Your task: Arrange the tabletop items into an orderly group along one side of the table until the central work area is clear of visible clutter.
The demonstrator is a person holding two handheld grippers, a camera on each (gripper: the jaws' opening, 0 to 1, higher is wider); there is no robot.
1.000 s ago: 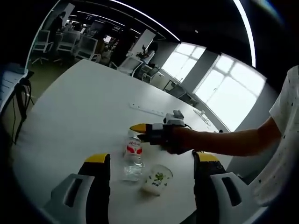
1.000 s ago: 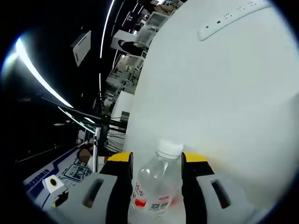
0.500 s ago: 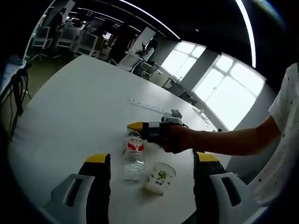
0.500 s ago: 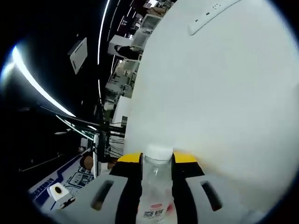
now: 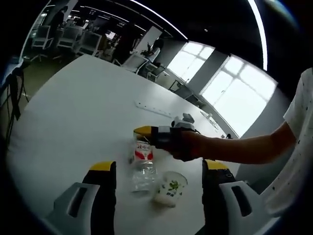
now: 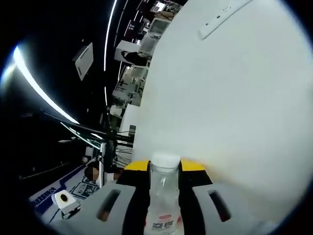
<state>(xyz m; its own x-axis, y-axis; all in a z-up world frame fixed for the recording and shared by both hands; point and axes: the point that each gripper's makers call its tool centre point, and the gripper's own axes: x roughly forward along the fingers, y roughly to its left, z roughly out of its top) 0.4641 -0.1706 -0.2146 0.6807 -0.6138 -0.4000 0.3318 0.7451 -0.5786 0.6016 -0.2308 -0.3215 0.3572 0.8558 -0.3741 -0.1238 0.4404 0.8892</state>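
Right gripper [image 6: 164, 169] clamped clear water bottle [image 5: 142, 164] near its neck, jaws closed tight on either side below white cap [image 6: 165, 159]. Bottle stood upright on white tabletop [image 5: 83, 112], just beside small white cup [image 5: 169, 187] with green print. Left gripper [image 5: 159, 169] hovered nearby, jaws wide, nothing between them. Long white strip [image 5: 154, 108] lay farther along tabletop. Judgement: lift bottle straight, keep it vertical, clear cup before carrying it toward one edge; high grip could let body swing.
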